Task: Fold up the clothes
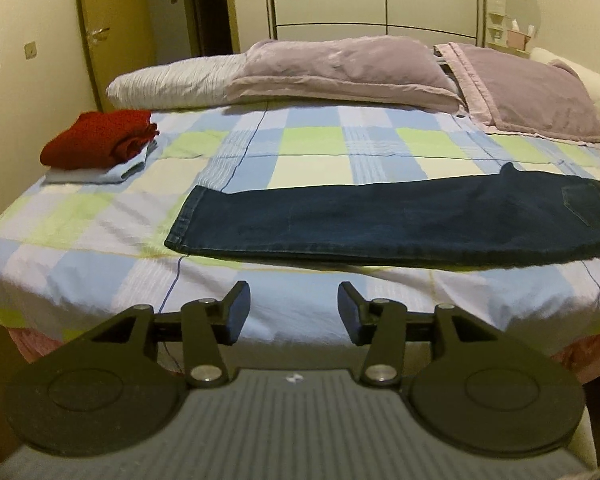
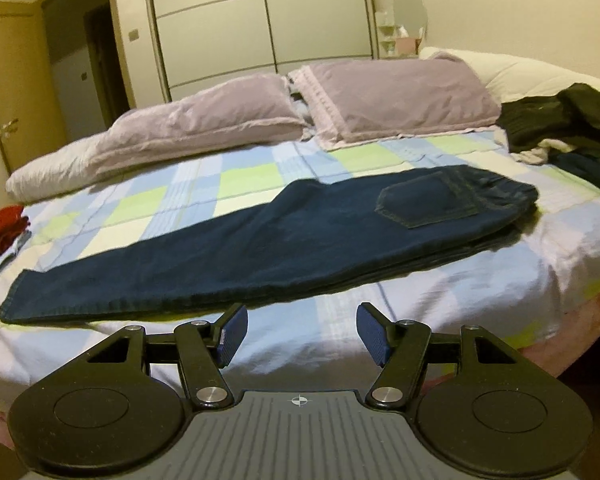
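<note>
Jeans (image 1: 400,220) lie leg-on-leg across the bed's (image 1: 100,240) near edge, left gripper (image 1: 294,308) and right gripper (image 2: 300,332) both open and empty, so I'd pinch both layers (hem and waistband) before folding across.

Cream wardrobe (image 2: 260,20) behind checked bed (image 2: 240,176)

A home bedroom: bed (image 1: 100,216), pillows (image 1: 340,68), probably a wardrobe (image 2: 260,20).
</note>
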Motion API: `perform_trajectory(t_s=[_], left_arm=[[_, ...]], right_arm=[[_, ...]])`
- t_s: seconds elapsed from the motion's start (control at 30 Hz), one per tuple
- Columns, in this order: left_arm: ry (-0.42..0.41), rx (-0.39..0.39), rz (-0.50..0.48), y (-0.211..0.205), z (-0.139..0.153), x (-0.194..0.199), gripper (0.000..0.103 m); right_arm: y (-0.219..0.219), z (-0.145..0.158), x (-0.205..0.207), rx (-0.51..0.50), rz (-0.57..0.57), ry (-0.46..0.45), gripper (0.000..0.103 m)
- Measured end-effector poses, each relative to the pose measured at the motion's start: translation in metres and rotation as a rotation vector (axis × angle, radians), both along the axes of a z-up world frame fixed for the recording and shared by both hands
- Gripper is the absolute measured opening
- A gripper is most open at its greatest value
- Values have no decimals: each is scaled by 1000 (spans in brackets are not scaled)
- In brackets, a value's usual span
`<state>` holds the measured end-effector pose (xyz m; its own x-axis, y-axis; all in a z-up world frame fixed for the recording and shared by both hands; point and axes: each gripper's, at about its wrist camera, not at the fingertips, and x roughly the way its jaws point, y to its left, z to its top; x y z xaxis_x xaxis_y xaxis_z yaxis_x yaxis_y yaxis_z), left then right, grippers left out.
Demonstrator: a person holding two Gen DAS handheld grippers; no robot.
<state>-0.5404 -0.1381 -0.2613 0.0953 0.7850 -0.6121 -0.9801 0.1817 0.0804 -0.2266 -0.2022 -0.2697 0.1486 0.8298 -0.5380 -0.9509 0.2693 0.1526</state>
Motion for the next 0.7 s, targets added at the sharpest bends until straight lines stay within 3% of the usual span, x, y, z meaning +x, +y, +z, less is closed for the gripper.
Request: perform_trajectory(t_s=[0.23, 0.7], left_arm=[[9, 15, -37, -20, 4, 7, 46], [-9, 16, -86, -36, 1, 13, 48]], right_arm=[[-27, 14, 4, 33, -26, -3, 64], [-39, 17, 0, 35, -26, -21, 64]])
